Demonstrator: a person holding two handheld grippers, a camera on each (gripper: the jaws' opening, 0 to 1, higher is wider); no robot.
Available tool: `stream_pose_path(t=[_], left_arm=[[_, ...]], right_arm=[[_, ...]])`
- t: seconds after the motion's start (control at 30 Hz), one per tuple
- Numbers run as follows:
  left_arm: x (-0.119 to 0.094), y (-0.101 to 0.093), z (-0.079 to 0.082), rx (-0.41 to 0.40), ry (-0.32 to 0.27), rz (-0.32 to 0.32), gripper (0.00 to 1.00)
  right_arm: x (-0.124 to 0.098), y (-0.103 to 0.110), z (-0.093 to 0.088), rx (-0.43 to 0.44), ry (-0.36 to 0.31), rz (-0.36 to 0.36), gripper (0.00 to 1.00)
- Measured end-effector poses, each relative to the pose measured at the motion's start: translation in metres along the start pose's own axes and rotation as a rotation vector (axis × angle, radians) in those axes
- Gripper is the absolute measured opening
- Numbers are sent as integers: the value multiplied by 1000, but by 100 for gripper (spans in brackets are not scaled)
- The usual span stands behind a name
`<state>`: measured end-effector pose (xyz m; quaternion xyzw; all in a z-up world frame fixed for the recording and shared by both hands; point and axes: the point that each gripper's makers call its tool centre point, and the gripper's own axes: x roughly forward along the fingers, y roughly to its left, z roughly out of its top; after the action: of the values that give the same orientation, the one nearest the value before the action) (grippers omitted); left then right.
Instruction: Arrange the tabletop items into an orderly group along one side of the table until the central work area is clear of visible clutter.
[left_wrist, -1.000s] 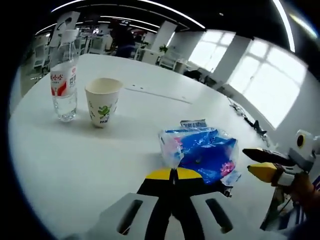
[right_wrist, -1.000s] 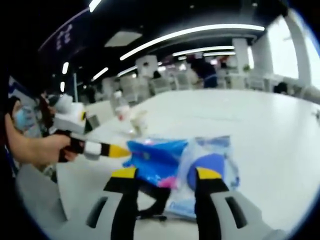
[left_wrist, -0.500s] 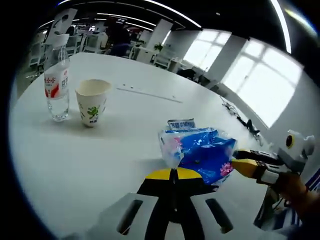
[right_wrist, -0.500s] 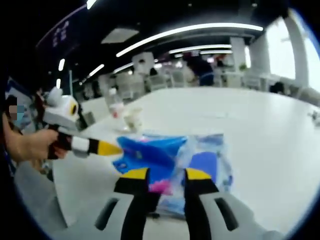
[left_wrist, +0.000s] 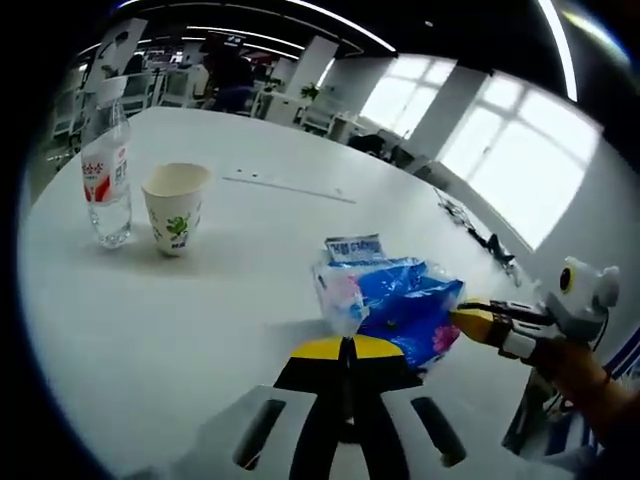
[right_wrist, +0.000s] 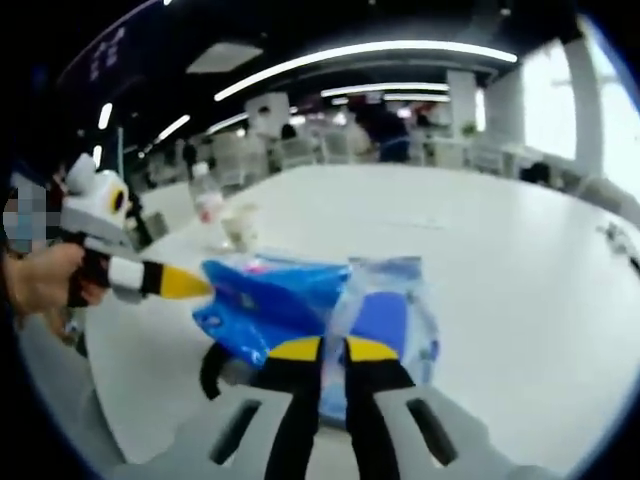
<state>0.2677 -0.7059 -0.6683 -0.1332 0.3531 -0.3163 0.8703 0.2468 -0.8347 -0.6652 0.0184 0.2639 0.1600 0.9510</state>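
Observation:
A blue and clear plastic packet (left_wrist: 395, 305) lies near the middle of the white table (left_wrist: 200, 310). My right gripper (right_wrist: 330, 349) is shut on the packet's (right_wrist: 300, 300) near edge; in the left gripper view this right gripper (left_wrist: 480, 322) comes in from the right and pinches the packet's side. My left gripper (left_wrist: 346, 347) is shut with nothing in it, just short of the packet; in the right gripper view the left gripper (right_wrist: 185, 285) points at the packet from the left. A water bottle (left_wrist: 103, 180) and a paper cup (left_wrist: 175, 207) stand upright side by side at the far left.
Dark cable-like items (left_wrist: 490, 240) lie near the table's far right edge. A person (left_wrist: 228, 75) and office chairs are beyond the table. A hand (right_wrist: 40, 280) holds the left gripper. The bottle (right_wrist: 207, 205) and cup (right_wrist: 240, 225) stand behind the packet.
My right gripper's jaws have closed from wide apart onto the blue packet. The left gripper has stayed shut beside it. Bottle and cup have not moved.

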Motion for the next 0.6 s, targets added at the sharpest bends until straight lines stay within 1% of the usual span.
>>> stream_pose_path(t=[0.07, 0.1, 0.23, 0.47, 0.6], left_arm=[[0, -2, 0, 10, 2, -2, 0], [0, -3, 0, 10, 2, -4, 0], [-1, -4, 0, 28, 1, -2, 0], [-3, -6, 2, 37, -3, -7, 0], [-4, -6, 4, 55, -11, -10, 0]], right_arm=[[-1, -2, 0, -4, 3, -11, 1], [-1, -2, 0, -5, 4, -8, 0], [-3, -1, 4, 37, -11, 13, 0], [-7, -2, 8, 53, -12, 32, 0], [-8, 0, 12, 102, -14, 53, 0]])
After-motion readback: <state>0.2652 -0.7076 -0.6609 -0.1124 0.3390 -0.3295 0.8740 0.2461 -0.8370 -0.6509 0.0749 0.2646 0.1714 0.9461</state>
